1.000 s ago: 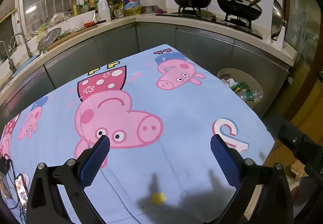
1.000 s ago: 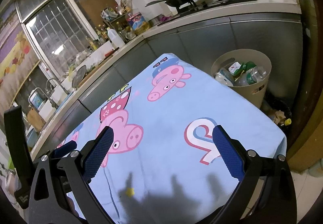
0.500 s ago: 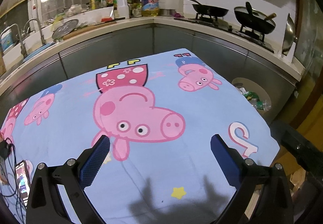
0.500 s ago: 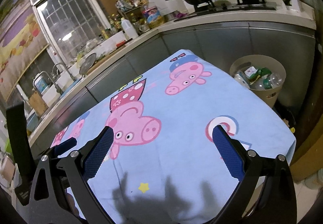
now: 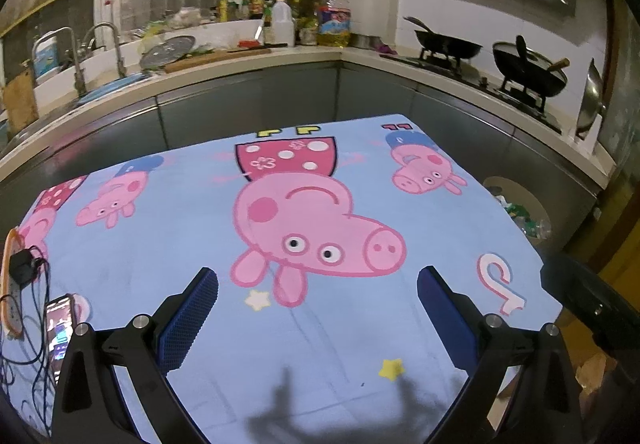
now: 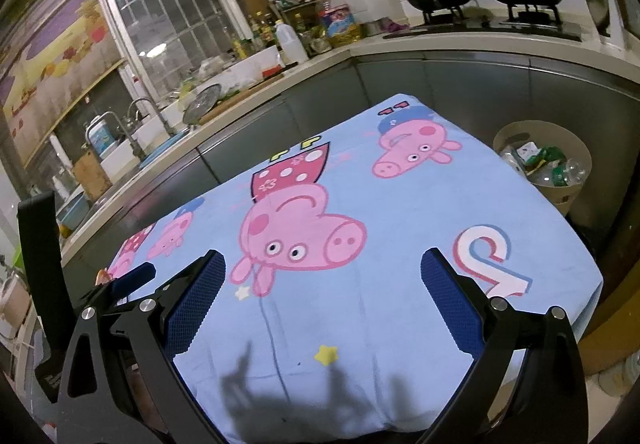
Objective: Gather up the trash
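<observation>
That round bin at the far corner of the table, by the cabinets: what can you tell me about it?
The bin is a beige, round, open-topped bucket, plastic by its look, standing upright on the floor beside the table's far right corner, close to the grey cabinet fronts. It is nearly full: clear plastic bottles, green wrappers and a white packet reach almost to its rim. The left view shows only part of it. Neither gripper touches it.

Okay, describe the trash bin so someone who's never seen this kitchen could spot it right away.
Find the table with the light blue cartoon pig cloth, then look past its far right corner toward the grey cabinets under the stove. On the floor there stands a round beige bin, open at the top. It's the only container down there, filled with plastic bottles and green wrappers.
</observation>
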Motion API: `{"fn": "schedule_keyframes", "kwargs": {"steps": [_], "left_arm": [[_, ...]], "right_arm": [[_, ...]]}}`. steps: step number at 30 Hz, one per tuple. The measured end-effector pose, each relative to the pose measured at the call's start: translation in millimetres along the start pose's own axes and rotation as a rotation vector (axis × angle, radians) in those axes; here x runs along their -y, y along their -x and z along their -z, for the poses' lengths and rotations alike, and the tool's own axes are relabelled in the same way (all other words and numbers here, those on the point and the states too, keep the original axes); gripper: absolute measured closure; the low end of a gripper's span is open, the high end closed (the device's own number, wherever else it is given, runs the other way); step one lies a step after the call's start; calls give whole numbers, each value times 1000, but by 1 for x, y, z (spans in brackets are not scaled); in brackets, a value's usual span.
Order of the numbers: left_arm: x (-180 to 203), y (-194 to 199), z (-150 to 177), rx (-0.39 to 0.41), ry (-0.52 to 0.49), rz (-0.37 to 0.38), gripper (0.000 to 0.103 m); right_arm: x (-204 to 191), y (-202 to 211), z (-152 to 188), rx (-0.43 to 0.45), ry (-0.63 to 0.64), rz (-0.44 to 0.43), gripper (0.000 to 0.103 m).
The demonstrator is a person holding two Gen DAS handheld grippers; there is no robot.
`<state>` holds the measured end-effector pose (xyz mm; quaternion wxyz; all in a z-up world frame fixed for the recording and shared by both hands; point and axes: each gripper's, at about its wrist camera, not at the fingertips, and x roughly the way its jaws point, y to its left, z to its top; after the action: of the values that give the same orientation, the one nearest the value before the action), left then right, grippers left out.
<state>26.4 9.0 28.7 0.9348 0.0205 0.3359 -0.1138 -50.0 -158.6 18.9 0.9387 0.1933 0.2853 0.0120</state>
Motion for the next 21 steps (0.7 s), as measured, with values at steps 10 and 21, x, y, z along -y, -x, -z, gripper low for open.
{"fn": "schedule_keyframes", "kwargs": {"steps": [10, 21], "left_arm": [[-12, 29, 9, 63, 13, -75, 4], [-11, 50, 18, 92, 15, -113, 4]], "right_arm": [[-17, 20, 8, 14, 20, -49, 6], [-18, 35, 16, 19, 21, -99, 6]]}}
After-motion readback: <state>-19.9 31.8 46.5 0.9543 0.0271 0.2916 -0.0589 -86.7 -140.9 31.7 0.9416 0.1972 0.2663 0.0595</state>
